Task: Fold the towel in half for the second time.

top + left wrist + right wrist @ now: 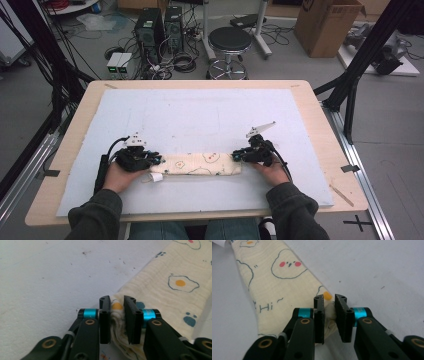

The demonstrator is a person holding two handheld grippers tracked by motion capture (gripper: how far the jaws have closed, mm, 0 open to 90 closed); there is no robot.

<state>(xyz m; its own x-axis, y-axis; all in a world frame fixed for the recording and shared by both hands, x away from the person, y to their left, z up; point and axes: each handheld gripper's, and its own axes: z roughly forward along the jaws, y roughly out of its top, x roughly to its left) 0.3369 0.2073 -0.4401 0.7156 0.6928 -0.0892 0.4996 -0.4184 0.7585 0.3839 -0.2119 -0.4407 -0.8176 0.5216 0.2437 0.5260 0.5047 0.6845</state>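
A folded cloth lies as a long strip at the tabletop's 6 o'clock edge. The left claw and right claw each pinch an end corner. Likely mid-fold; next, both corners must lift together.

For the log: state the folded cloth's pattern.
Cream cloth with fried eggs and blushing faces; right gripper view.
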